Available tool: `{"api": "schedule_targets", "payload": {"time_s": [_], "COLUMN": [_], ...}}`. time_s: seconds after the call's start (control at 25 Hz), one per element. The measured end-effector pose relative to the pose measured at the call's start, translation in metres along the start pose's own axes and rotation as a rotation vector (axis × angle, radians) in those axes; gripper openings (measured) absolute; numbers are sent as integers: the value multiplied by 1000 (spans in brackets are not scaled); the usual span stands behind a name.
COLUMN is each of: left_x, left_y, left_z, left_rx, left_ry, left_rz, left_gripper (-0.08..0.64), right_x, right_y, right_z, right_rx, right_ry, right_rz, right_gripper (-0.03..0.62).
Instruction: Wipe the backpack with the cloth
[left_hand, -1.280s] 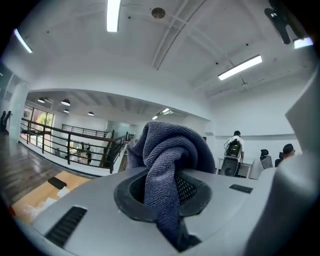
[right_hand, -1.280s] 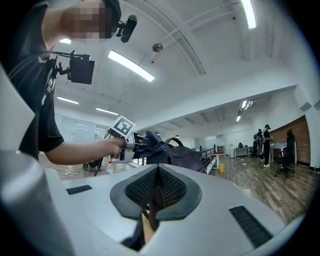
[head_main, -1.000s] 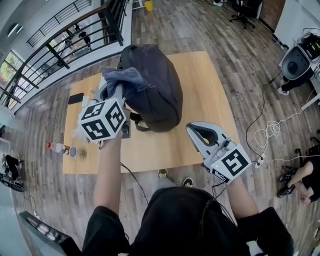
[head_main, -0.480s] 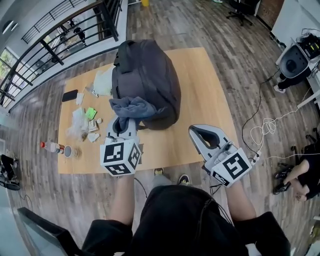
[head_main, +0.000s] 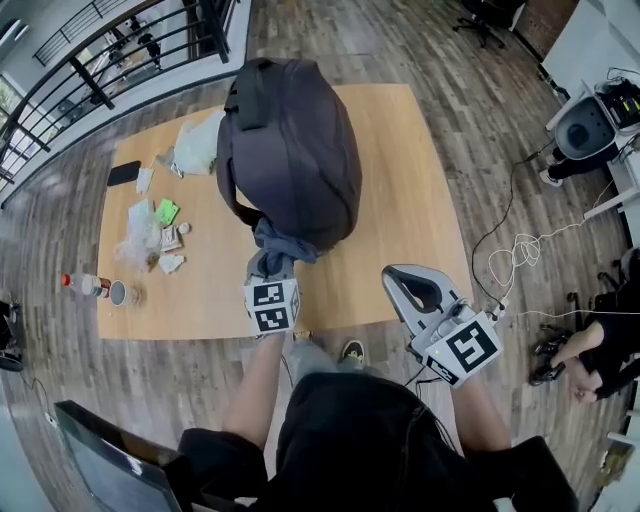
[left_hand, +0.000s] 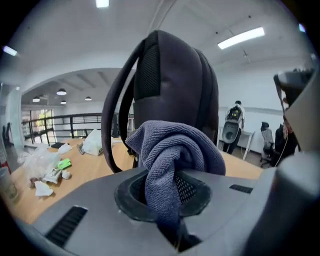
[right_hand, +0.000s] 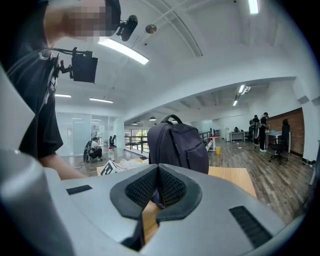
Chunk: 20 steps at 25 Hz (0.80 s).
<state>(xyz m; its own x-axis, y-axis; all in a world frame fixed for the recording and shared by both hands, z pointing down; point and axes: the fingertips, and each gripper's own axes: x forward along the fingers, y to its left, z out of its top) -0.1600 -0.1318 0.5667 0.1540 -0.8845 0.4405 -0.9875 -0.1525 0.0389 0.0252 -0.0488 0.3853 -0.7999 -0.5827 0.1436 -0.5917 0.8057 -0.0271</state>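
A dark grey backpack (head_main: 290, 150) stands upright on the wooden table (head_main: 400, 200); it also fills the left gripper view (left_hand: 175, 80) and shows in the right gripper view (right_hand: 177, 142). My left gripper (head_main: 272, 268) is shut on a blue-grey cloth (head_main: 275, 245), bunched between its jaws (left_hand: 170, 160) and pressed low against the backpack's near side. My right gripper (head_main: 410, 290) is shut with nothing in it (right_hand: 157, 192), held off the table's near right edge, apart from the backpack.
Small litter, a crumpled bag (head_main: 140, 235) and a green packet (head_main: 166, 211) lie on the table's left. A white bag (head_main: 200, 145) and a phone (head_main: 124, 173) sit farther back. A bottle (head_main: 85, 285) stands at the left edge. Cables (head_main: 520, 265) trail on the floor at right.
My left gripper has come down with the cloth from the top of the backpack to its lower near side. The right gripper has sunk slightly.
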Motion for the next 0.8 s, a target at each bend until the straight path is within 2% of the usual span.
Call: {"api": "schedule_targets", "payload": {"time_s": [0.08, 0.2, 0.36, 0.52, 0.6, 0.68, 0.8], "left_x": [12, 27, 31, 32, 38, 46, 58], "left_y": [1, 0, -2, -15, -36, -64, -103], "left_z": [-27, -63, -68, -77, -88, -96, -80], "left_rx": [27, 12, -24, -121, -140, -111, -90], "left_ry": [68, 154, 141, 158, 182, 202, 180], "left_rz": [13, 9, 23, 76, 37, -16, -92], "left_gripper": [43, 43, 43, 43, 43, 43, 43], "right_x": [-3, -6, -12, -20, -23, -29, -42], "right_y": [-2, -4, -10, -15, -16, -17, -23], "right_z": [-4, -8, -7, -8, -7, -6, -4], "right_rx": [2, 5, 0, -3, -6, -17, -25], "right_ry": [11, 24, 29, 32, 28, 28, 23], "right_rz": [-7, -17, -34, -50, -56, -66, -95], "right_gripper": [9, 9, 9, 9, 9, 9, 9]}}
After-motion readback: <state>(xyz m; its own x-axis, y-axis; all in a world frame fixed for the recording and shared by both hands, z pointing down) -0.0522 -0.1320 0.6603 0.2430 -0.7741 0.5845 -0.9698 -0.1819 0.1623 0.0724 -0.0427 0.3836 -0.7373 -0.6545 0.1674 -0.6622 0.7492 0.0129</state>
